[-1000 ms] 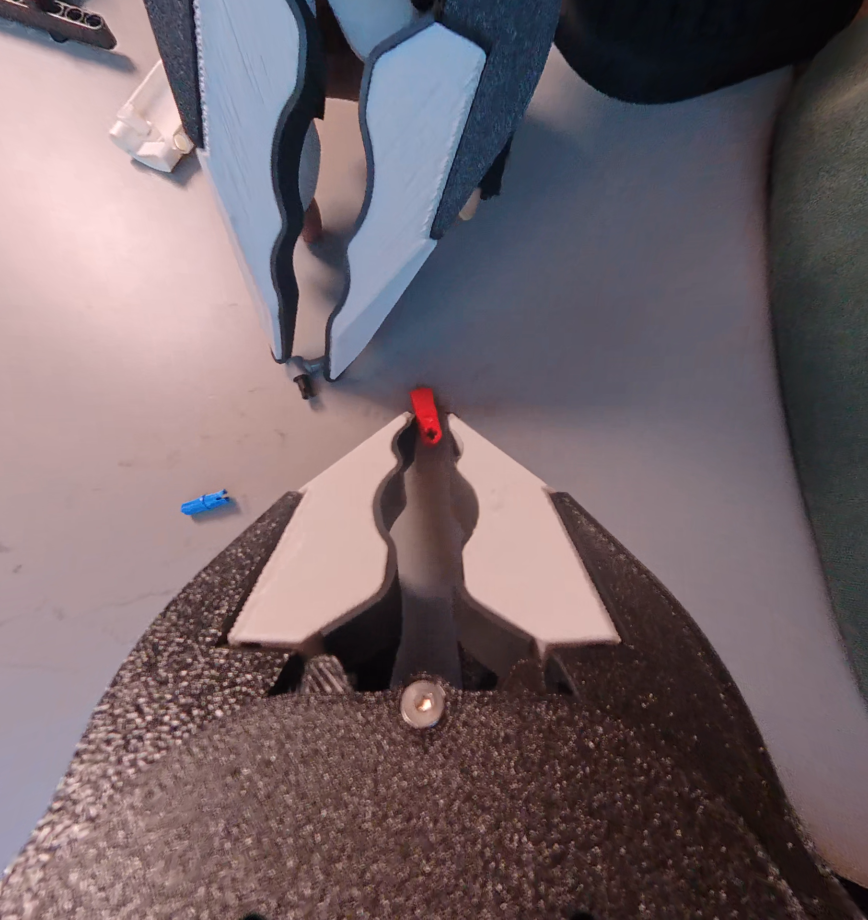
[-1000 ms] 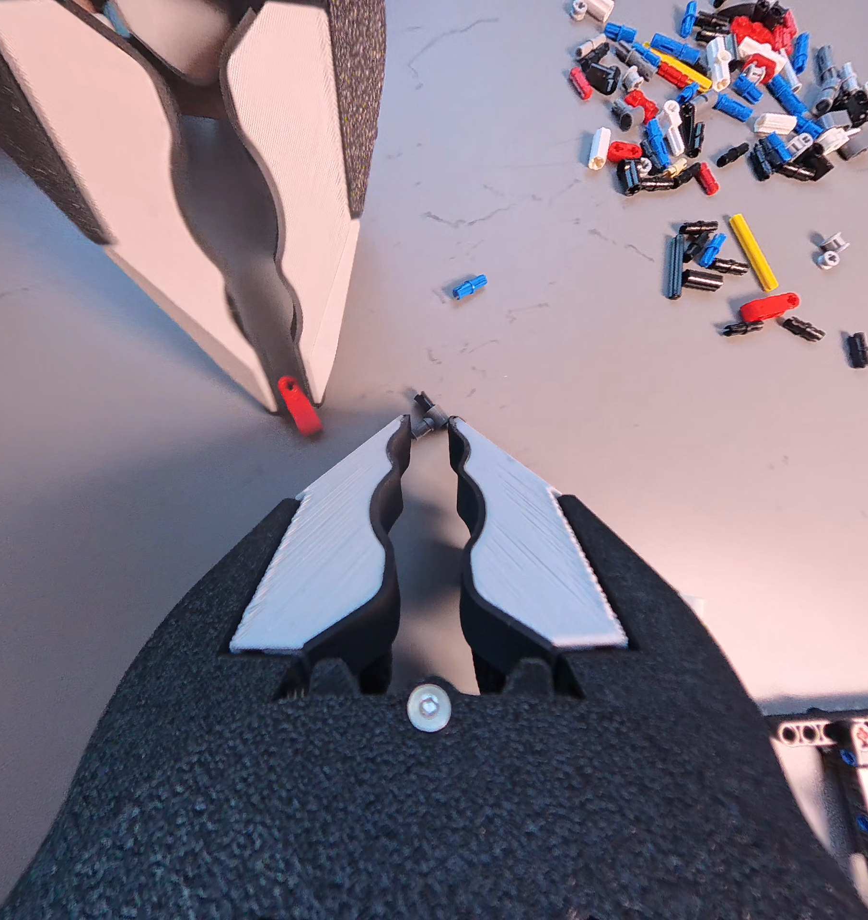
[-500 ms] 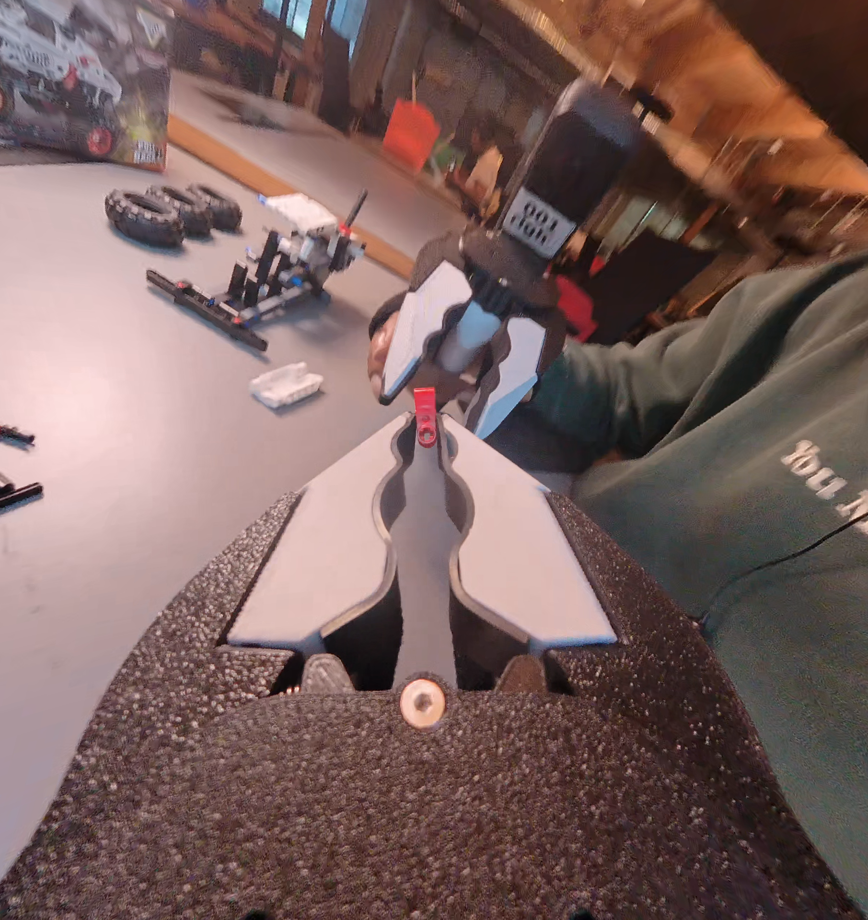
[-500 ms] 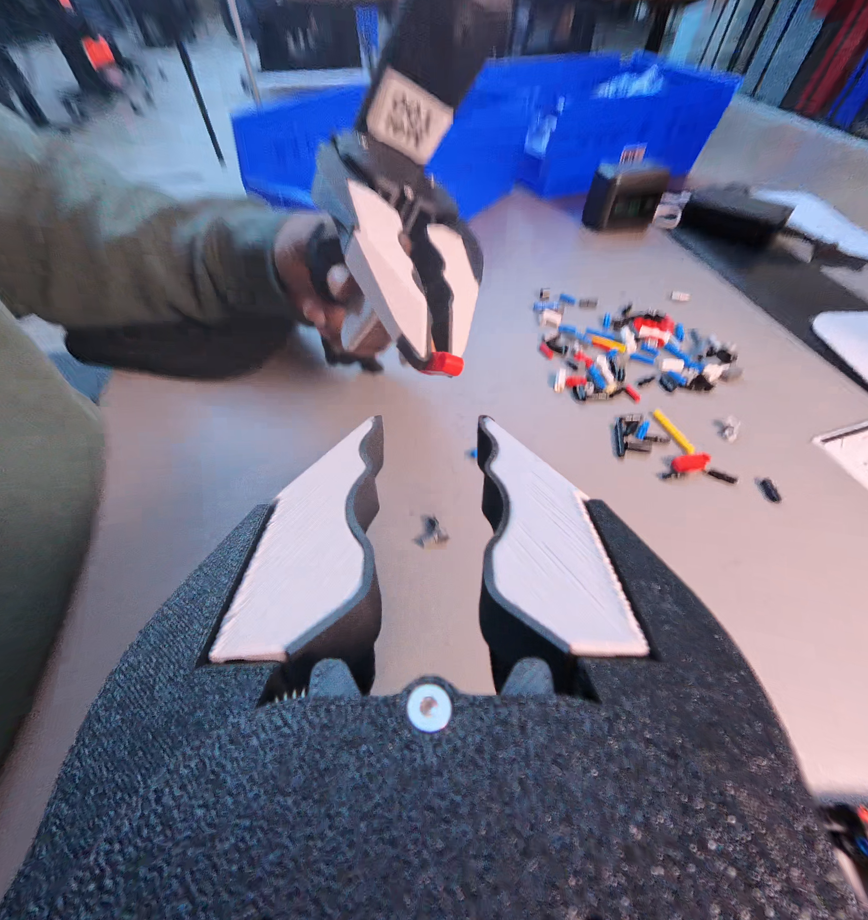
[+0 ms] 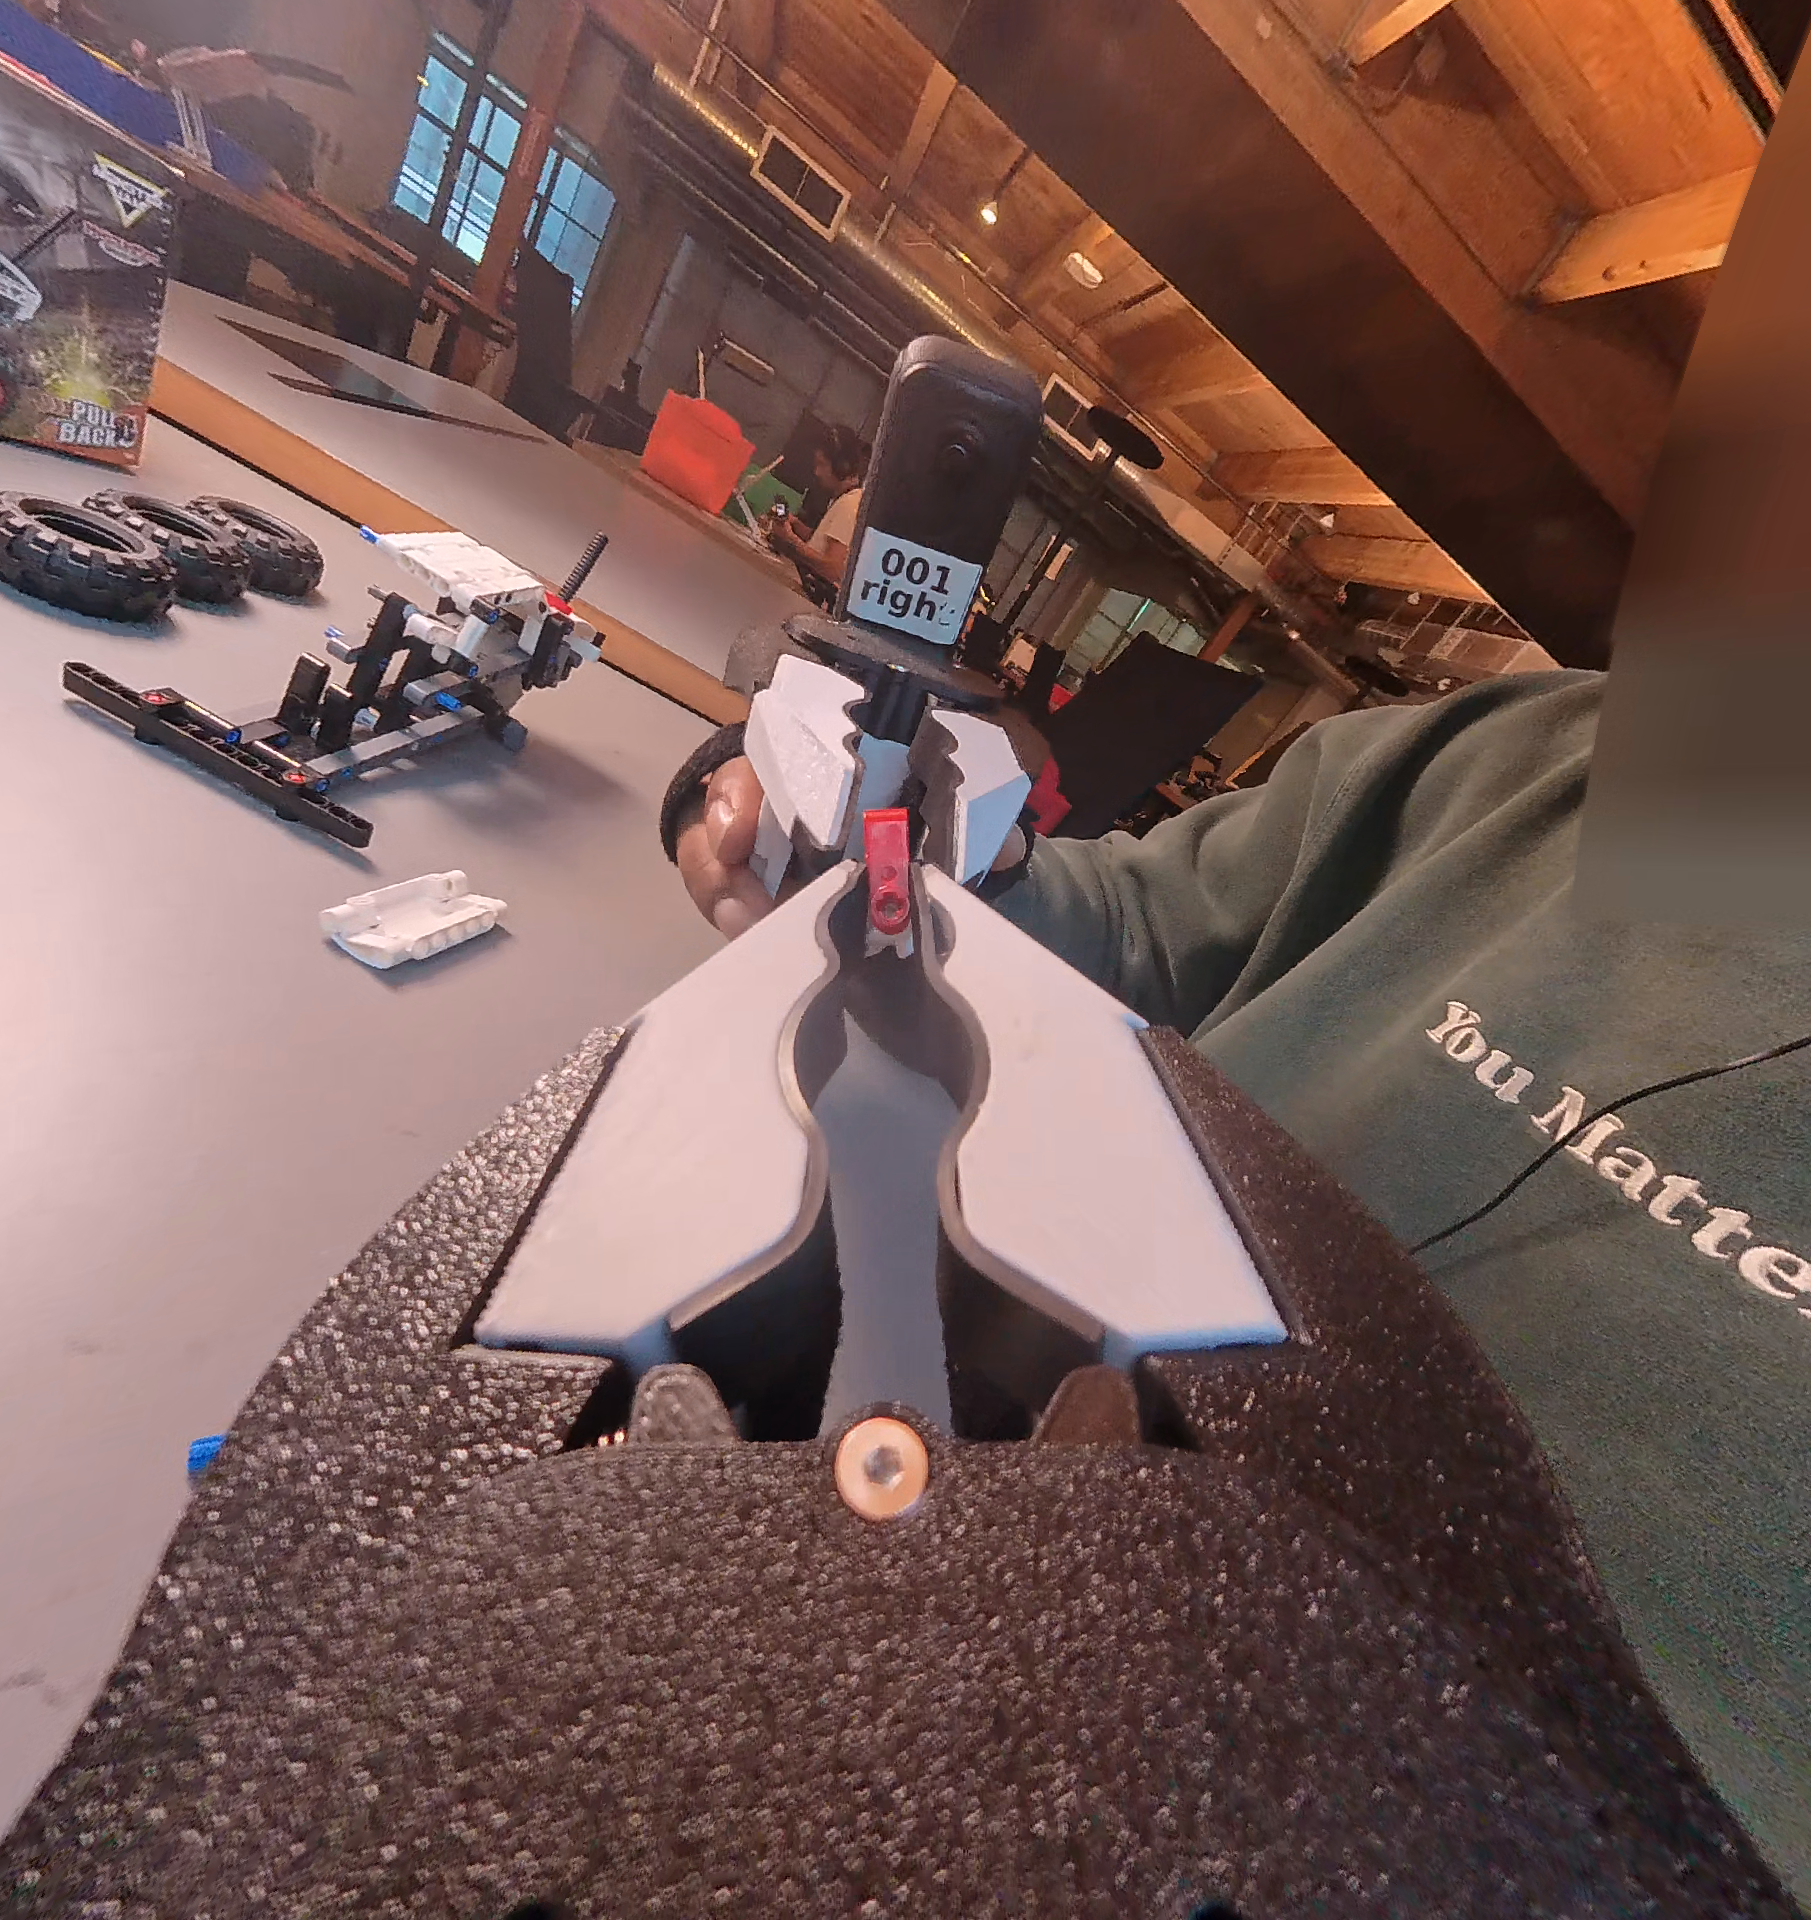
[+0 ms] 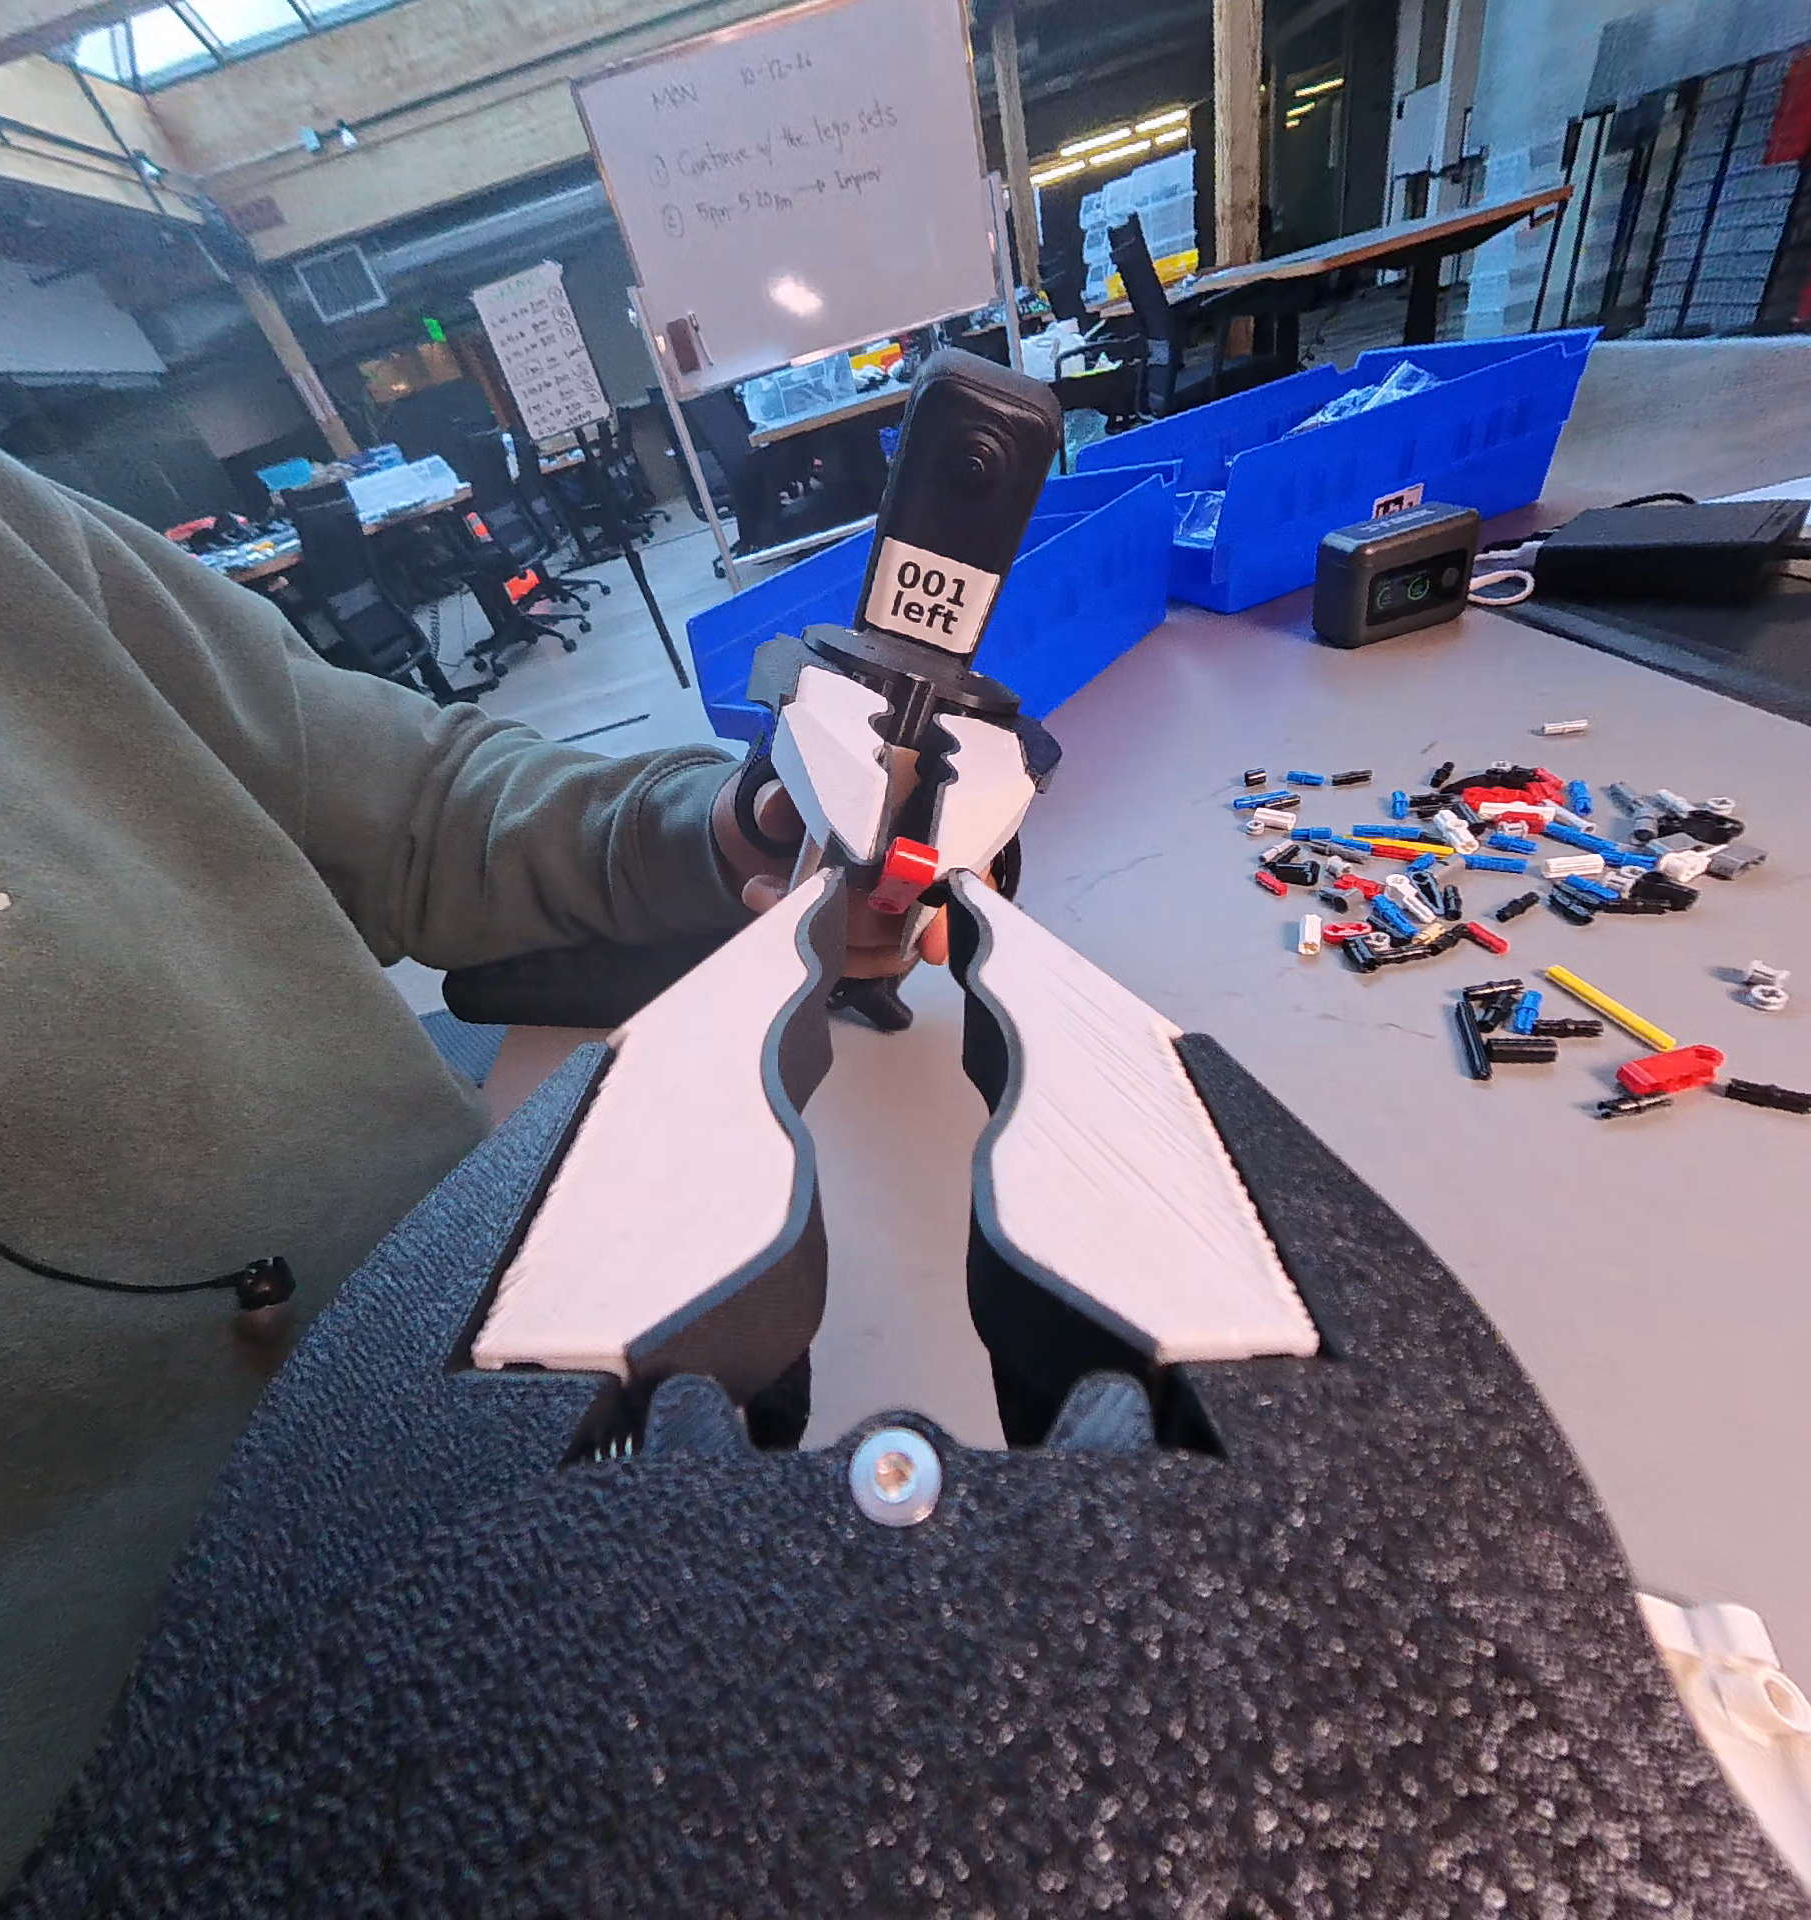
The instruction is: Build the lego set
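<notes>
Item: small red Lego connector (image 5: 888, 871), pinched at the tips of the left gripper (image 5: 885, 902) and raised above the grey table (image 5: 205, 1039), apparently presented to the facing right gripper (image 6: 893, 891), whose fingers stood spread and empty.

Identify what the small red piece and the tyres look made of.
Red piece: hard, glossy plastic, judging by its sheen and crisp moulded edges. Tyres: probably matte black rubber, with a dull surface and chunky tread blocks, though soft plastic can't be excluded.
</notes>
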`<state>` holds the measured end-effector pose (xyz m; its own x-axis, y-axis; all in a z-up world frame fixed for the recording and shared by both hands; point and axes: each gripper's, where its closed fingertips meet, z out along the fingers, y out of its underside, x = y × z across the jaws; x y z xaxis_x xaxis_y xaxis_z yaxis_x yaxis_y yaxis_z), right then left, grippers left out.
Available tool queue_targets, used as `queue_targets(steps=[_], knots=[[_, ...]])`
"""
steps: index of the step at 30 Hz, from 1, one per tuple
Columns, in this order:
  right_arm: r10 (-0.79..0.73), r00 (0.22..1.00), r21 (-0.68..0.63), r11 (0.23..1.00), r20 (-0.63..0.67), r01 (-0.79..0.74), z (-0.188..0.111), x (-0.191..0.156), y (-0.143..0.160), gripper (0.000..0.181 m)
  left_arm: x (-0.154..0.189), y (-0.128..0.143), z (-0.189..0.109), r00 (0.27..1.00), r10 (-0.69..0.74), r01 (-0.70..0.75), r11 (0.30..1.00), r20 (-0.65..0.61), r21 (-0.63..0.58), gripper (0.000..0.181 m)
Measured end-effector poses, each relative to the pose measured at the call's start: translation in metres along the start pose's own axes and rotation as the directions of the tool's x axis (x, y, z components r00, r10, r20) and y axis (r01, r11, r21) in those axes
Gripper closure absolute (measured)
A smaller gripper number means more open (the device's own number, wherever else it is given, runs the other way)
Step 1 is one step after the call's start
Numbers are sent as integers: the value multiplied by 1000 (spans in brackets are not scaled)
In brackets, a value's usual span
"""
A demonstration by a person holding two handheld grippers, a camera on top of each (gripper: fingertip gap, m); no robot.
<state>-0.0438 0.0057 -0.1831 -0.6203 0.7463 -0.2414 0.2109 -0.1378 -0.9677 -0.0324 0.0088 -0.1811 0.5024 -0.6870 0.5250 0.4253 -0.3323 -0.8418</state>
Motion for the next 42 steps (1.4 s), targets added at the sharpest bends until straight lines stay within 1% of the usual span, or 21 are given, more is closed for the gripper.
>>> queue_targets(steps=[12,13,14,15,18,20,23,25,27,33,37,39,42], knots=[[3,999,-10,1000,32,-3,-3,-2,3,166,1,3,1,999,34,-33,999,3,-26,174],[5,999,-11,1000,35,-4,-4,-2,3,167,1,4,1,999,36,-36,999,4,-29,174],[7,999,-7,1000,34,-6,-5,-1,3,174,1,4,1,999,39,-39,999,6,-31,174],[11,999,-9,1000,37,-11,-6,-1,3,175,0,4,1,999,42,-41,999,12,-31,174],[-15,1000,-22,1000,26,16,-7,-1,4,174,0,6,1,998,64,-63,997,26,-47,174],[9,1000,-7,1000,17,-9,-7,1,2,174,-2,3,1,996,76,-74,996,47,-41,174],[43,999,9,999,26,-44,-7,2,0,163,-5,4,0,994,82,-79,996,66,-49,174],[39,999,4,999,15,-39,-6,4,1,162,-5,4,0,995,81,-78,996,64,-48,174],[45,999,1,999,22,-45,-5,2,3,167,-5,6,1,993,94,-90,994,69,-62,174],[78,996,7,997,45,-78,-6,2,3,174,-5,8,3,992,101,-96,993,70,-69,174],[79,995,-20,997,63,-78,-8,1,7,174,-5,13,3,993,101,-94,990,66,-101,173],[147,986,-19,989,75,-146,-11,4,6,174,-5,16,2,992,109,-100,986,65,-130,168],[317,941,2,948,117,-319,-16,11,2,174,-9,20,0,983,156,-139,976,96,-169,161]])
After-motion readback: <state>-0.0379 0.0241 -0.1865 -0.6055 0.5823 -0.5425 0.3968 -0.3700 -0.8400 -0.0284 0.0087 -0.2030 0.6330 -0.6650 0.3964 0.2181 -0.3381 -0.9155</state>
